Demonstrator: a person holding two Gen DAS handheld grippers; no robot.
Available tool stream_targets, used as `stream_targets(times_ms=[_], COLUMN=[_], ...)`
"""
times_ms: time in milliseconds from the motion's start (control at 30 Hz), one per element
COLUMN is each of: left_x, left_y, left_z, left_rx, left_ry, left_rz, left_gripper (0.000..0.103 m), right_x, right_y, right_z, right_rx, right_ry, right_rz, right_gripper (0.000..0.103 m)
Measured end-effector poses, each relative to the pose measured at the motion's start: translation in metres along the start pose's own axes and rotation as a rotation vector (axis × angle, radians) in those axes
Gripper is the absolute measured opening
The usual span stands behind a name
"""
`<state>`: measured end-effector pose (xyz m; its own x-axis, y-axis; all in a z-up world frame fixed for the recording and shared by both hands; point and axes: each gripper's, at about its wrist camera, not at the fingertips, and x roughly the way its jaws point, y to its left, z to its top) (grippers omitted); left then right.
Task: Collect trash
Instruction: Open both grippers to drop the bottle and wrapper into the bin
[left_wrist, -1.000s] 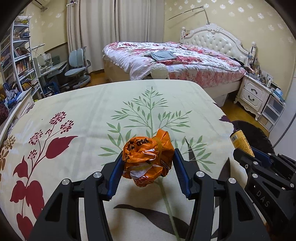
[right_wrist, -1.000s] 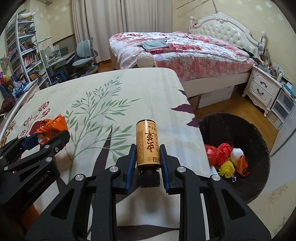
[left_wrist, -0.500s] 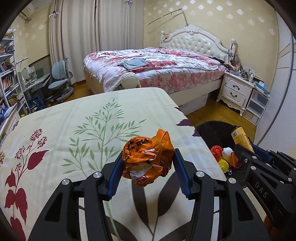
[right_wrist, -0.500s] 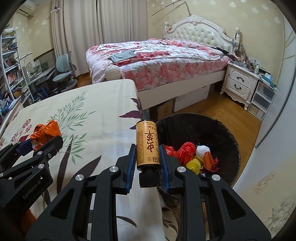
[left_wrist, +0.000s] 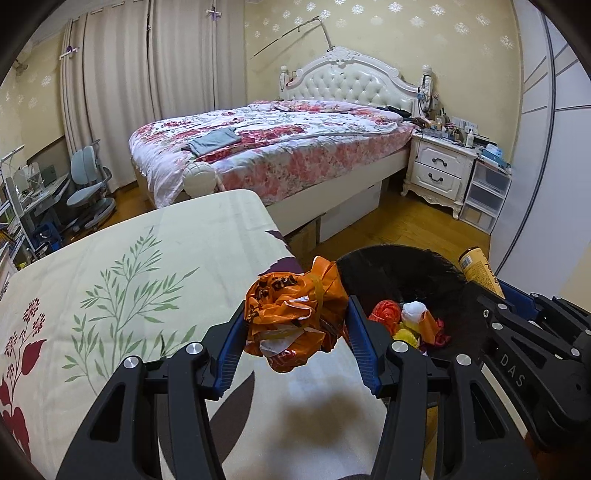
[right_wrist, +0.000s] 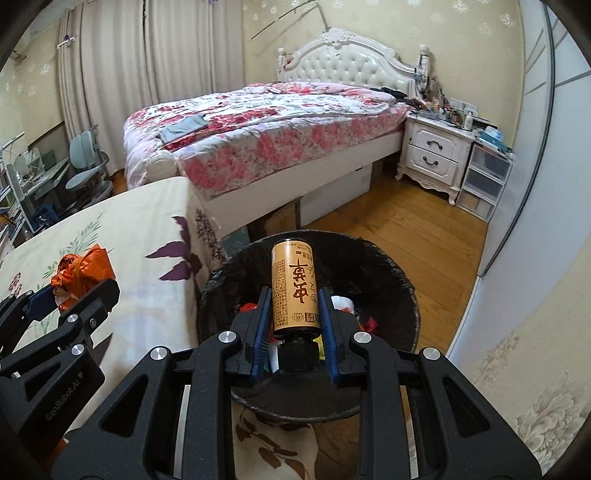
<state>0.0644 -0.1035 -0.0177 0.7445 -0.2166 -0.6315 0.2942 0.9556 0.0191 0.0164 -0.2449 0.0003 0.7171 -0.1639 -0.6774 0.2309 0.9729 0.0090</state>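
My left gripper (left_wrist: 295, 321) is shut on a crumpled orange plastic bag (left_wrist: 291, 314), held above the right edge of the leaf-patterned bedspread (left_wrist: 147, 277), just left of the black-lined trash bin (left_wrist: 406, 269). My right gripper (right_wrist: 291, 306) is shut on a gold bottle with red characters (right_wrist: 294, 288), its black cap toward me, hovering over the trash bin (right_wrist: 391, 288). Red, yellow and white scraps (left_wrist: 406, 321) lie inside the bin. Each gripper shows in the other's view: the right gripper (left_wrist: 491, 291) with the bottle (left_wrist: 480, 267) at the right edge, the left gripper (right_wrist: 74, 291) with the bag (right_wrist: 83, 271) at the left.
A bed with a floral quilt (right_wrist: 266, 125) stands behind the bin, with boxes under it. A white nightstand (right_wrist: 436, 155) and plastic drawers (right_wrist: 484, 181) sit at the right by a pale wall. Wooden floor (right_wrist: 424, 229) lies beyond the bin. A desk and chair (left_wrist: 85, 181) are far left.
Both grippers have swept to the right with their loads, from over the bedspread toward the bin. The bottle now hangs over the bin; the bag is at the bedspread's edge.
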Motion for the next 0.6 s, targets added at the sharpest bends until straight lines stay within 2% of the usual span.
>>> stream_targets(times_ms=[600], left_x=[0.055], left_y=[-0.043], left_z=[0.018], left_rx=[0.042], left_ry=[0.056], left_rz=[0.002], left_gripper=[0.053], right_x=[0.043], right_y=[-0.035], right_z=[0.003], right_rx=[0.077], right_ry=[0.045], right_rz=[-0.051], right_gripper=[0.024])
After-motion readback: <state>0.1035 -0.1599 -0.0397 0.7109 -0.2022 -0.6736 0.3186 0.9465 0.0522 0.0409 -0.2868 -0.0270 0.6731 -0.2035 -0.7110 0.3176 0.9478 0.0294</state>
